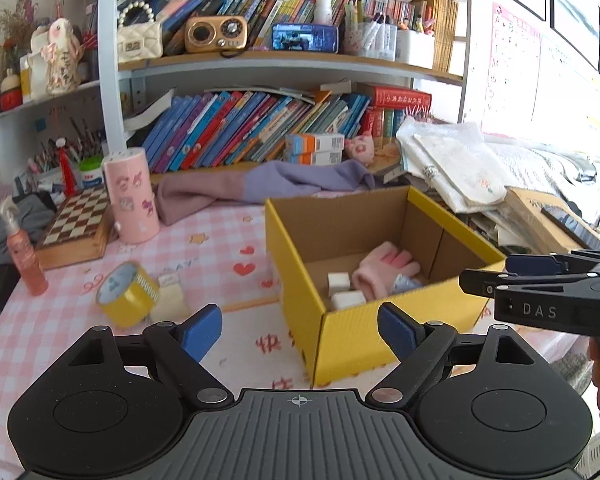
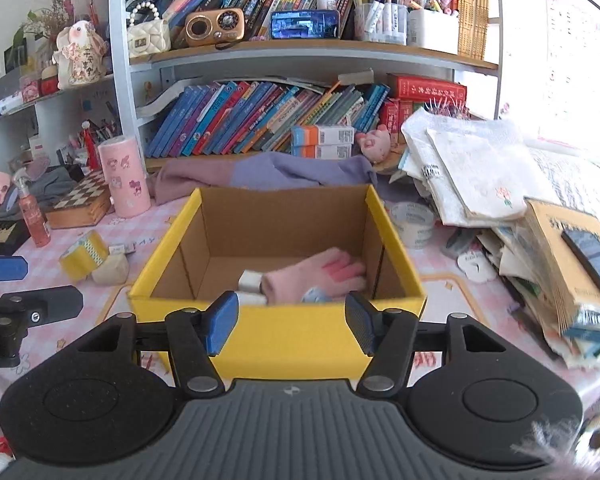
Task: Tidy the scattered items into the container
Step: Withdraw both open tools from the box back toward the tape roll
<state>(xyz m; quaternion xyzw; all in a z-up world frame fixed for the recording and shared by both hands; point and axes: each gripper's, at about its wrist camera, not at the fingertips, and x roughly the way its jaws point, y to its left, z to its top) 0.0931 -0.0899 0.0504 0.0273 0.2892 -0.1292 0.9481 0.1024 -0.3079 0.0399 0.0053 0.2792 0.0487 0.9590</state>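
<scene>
Both my grippers hang in front of the yellow box (image 2: pixel 284 332). Held low before its near wall, my right gripper (image 2: pixel 286 330) has its blue pads partly apart with nothing between them. Left of the box, my left gripper (image 1: pixel 300 332) is spread wide and holds nothing. Inside the box lie a pink glove (image 2: pixel 320 276) and white blocks (image 1: pixel 342 288), the glove resting against them. Left of the box, on the pink checked cloth (image 1: pixel 228 256), sits a yellow tape roll (image 1: pixel 128 294) touching a cream pouch (image 1: pixel 170 300). Just right of the box stands a white tape roll (image 2: pixel 414 220).
</scene>
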